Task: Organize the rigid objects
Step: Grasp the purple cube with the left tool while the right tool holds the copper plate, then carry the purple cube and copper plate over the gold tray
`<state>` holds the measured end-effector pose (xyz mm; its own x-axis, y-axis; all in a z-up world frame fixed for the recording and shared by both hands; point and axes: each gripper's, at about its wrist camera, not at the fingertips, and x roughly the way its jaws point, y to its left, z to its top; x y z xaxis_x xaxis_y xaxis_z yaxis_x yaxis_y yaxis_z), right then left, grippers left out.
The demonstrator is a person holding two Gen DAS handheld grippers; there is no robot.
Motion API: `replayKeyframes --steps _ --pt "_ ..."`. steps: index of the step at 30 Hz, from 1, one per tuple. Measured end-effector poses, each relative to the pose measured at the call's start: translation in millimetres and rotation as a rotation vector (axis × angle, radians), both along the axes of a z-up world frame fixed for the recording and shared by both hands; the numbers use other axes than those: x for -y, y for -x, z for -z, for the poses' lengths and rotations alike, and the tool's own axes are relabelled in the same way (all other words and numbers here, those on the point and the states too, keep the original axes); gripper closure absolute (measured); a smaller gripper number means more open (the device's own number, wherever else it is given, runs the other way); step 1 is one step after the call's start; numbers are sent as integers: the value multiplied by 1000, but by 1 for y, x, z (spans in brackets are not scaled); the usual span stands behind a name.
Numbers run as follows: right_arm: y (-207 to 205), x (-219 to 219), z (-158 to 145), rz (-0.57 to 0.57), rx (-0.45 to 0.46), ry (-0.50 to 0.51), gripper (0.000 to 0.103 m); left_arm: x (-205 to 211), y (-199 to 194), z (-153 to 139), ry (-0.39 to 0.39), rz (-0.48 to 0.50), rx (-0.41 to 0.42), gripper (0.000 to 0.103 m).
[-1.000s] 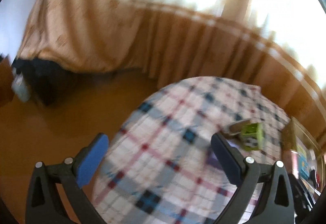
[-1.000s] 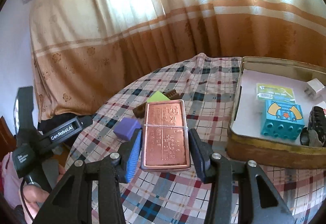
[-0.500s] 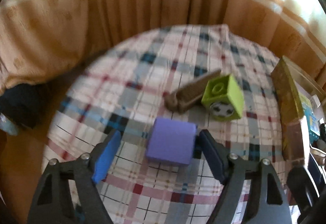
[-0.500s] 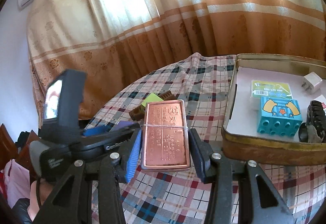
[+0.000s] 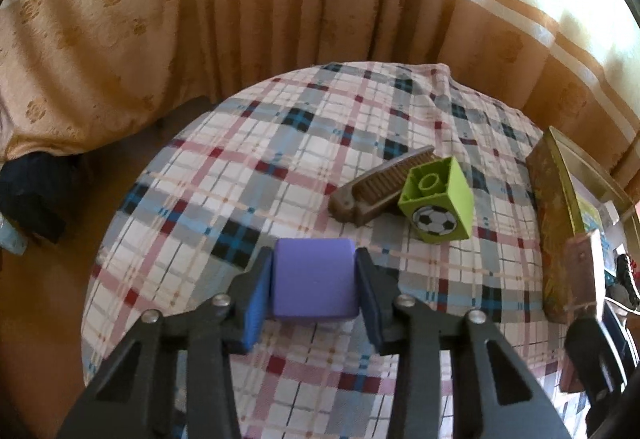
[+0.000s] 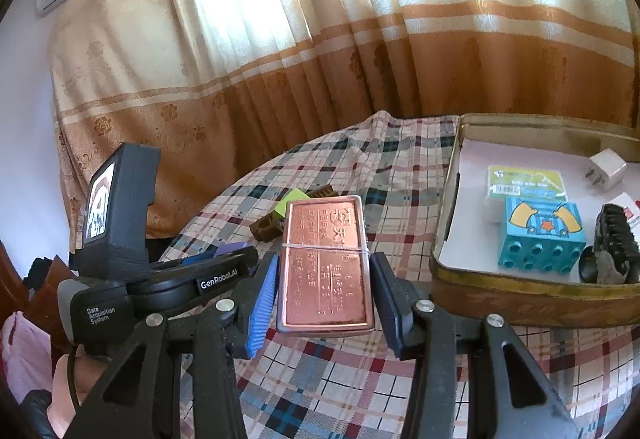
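Here, in the left wrist view, the left tongs (image 5: 314,289) have just been closing, and their blue pads now press both sides of a purple block (image 5: 314,281) sitting on the plaid-covered bench (image 5: 280,167). Farther off to the right lies a brown brush (image 5: 374,191), touching a green brick (image 5: 438,205) with a football print. At the right edge a gold tin (image 5: 554,215) is cut off by the frame, and the copper case (image 5: 586,271) shows only edge-on.

In the right wrist view, the right tongs (image 6: 322,287) are narrowed on that copper case (image 6: 326,267), held above the cloth just left of the tin (image 6: 520,295). The case hides most of the green brick (image 6: 296,199) and brush (image 6: 266,229). Inside the tin sit a teal brick (image 6: 540,239), a green packet (image 6: 526,185), a white plug (image 6: 608,169) and a dark object (image 6: 614,251) that is hard to identify. The left tongs' body covers nearly all of the purple block (image 6: 230,250).
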<state>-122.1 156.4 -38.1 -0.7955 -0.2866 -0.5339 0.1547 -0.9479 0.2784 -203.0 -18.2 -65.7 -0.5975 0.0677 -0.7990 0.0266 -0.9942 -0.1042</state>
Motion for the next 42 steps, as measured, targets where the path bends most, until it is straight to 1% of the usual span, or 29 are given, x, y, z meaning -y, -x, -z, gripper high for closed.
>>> replayKeyframes --steps 2,4,5,7,9,10,11,12,14,17,19,21,22,23,25,28,30,31,32,34,35,36,38,39,40,41,42 --pt "-2 0 -2 7 -15 -7 54 4 -11 -2 -56 -8 -23 63" --pt "-5 0 -5 22 -37 -15 54 4 -21 -4 -75 -6 -51 64" --pt "-7 -1 -6 30 -46 -18 54 5 -27 -8 -83 -12 -81 64" --pt "-9 -1 -8 41 -62 -22 54 7 -38 -18 -68 -39 -159 64" --pt "-11 -1 -9 49 -73 -29 54 2 -47 -25 -46 -40 -217 64" --pt "-12 -1 -10 55 -81 -35 54 -1 -49 -27 -31 -38 -234 64" --pt "-12 0 -11 59 -88 -40 54 -4 -53 -29 -15 -32 -250 70" --pt "-14 0 -12 65 -95 -45 54 -9 -55 -31 2 -19 -260 72" --pt "-18 0 -14 80 -115 -59 54 -17 -57 -34 29 3 -275 72" --pt "-25 1 -18 107 -155 -77 54 -19 -58 -36 39 1 -296 72" --pt "-26 1 -19 113 -168 -84 54 -13 -58 -35 14 -7 -286 72" --pt "-26 1 -20 114 -168 -82 54 2 -56 -32 -69 -24 -256 72" --pt "-26 0 -20 115 -169 -79 54 12 -55 -27 -122 -35 -227 72" --pt "-26 -1 -20 118 -169 -75 54 23 -52 -21 -167 -52 -182 70" --pt "-26 -2 -20 118 -166 -69 54 37 -50 -10 -217 -81 -113 69" --pt "-24 -2 -19 111 -159 -65 54 47 -50 -3 -254 -94 -70 69" --pt "-25 -3 -19 110 -157 -61 54 40 -49 -5 -220 -69 -77 69" --pt "-24 -3 -19 109 -155 -58 54 32 -47 -10 -181 -41 -94 63" --pt "-24 -3 -18 109 -152 -55 54 27 -46 -12 -147 -20 -105 49" --pt "-24 -5 -17 110 -148 -46 54 11 -40 -21 -38 25 -147 32" --pt "-23 -6 -17 110 -146 -42 54 6 -34 -22 3 37 -148 31" --pt "-23 -7 -16 111 -143 -38 54 2 -27 -22 32 49 -143 31" --pt "-22 -7 -15 112 -138 -37 54 -4 -9 -17 84 82 -98 32" --pt "-22 -7 -15 111 -137 -36 54 -5 -3 -13 104 94 -74 35" --pt "-22 -7 -15 111 -136 -36 54 -6 3 -7 116 99 -39 51" --pt "-22 -7 -15 110 -136 -36 54 -5 10 1 101 97 13 58" --pt "-22 -7 -15 110 -136 -36 54 -2 11 -1 81 89 5 60"
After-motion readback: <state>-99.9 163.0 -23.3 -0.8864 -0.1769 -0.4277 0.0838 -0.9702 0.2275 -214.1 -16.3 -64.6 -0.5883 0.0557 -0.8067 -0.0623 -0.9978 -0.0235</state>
